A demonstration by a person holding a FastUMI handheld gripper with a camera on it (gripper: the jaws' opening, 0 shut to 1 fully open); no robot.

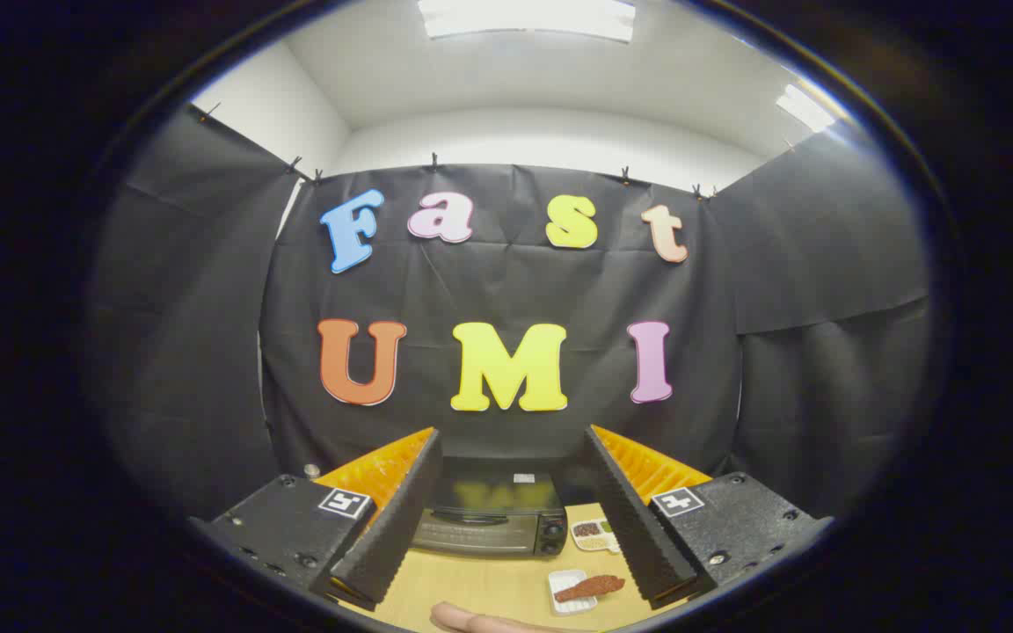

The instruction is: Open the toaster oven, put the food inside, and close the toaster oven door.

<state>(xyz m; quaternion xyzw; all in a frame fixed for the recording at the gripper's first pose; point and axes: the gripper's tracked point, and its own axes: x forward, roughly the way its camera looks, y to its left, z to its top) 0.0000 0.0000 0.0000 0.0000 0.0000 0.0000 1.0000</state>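
**Gripper spread above the table, oven shut, food outside**

The gripper [506,519] is held level, looking out across the light wooden table [480,585] toward the booth's black cloth wall. Its two fingers [392,527] are spread wide apart and hold nothing.

The toaster oven [491,519] stands beyond the fingers, framed in the gap between them and sitting toward the left finger. Its glass door appears closed, the handle running across the front; two knobs sit at its right side.

The food [590,587], a reddish-brown strip, lies on a small white tray [570,591] on the table, nearer than the oven and just inside the right finger. The strip overhangs the tray's right edge. A second small dish [593,533] with mixed contents, too small to identify, rests just right of the oven.

Part of a person's hand [471,621], possibly a finger, lies low on the table's near edge between the fingers.
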